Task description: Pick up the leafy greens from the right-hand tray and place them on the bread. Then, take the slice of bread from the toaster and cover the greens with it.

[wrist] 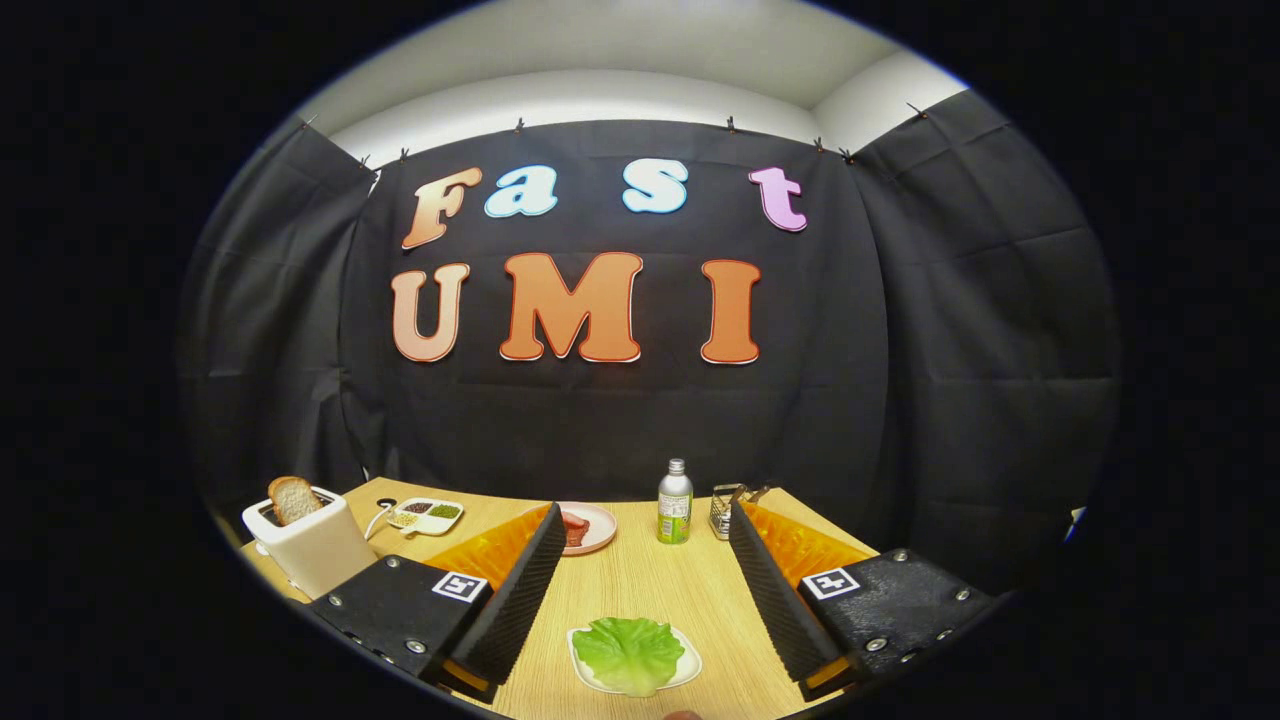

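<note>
Tool (640,575) held wide open above the table (640,590), gripping nothing.

Between its two fingers and low down, the leafy greens (628,652) lie on a small white tray (688,665), apart from both fingers. Well beyond the left finger, a white toaster (315,545) holds a slice of bread (293,499) standing upright in its slot. Just past it, a divided white dish (428,516) carries small heaps of dark, green and pale bits. A pink plate (592,527) with something reddish on it is partly hidden by the left finger. Farther back stand a bottle (675,503) and a small metal rack (725,510).
</note>
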{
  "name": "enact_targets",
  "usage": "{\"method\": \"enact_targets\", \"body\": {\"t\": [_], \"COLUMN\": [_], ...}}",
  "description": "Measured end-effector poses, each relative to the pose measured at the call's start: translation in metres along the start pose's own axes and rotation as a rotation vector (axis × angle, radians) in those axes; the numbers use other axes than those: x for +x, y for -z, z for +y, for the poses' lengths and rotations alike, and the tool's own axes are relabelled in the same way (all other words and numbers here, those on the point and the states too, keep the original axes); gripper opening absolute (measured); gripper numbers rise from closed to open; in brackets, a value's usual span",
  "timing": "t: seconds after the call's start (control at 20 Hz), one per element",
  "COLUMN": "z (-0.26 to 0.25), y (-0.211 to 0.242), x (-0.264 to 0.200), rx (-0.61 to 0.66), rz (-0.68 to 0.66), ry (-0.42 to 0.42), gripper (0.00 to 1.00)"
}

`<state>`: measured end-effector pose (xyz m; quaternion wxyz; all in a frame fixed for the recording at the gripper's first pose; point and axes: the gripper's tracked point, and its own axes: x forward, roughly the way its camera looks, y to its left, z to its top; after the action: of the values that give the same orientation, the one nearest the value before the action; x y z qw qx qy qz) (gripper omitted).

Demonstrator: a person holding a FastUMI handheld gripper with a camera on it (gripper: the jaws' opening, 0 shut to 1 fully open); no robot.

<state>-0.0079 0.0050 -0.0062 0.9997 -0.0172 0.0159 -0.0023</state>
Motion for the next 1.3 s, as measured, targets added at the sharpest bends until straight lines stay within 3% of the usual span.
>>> {"method": "enact_targets", "body": {"t": [0.75, 1.3], "z": [0.011, 0.028], "y": [0.019, 0.101], "x": [0.012, 0.045], "rx": [-0.004, -0.04], "rz": [0.075, 0.443], "ry": [-0.031, -0.12], "gripper": [0.99, 0.99]}}
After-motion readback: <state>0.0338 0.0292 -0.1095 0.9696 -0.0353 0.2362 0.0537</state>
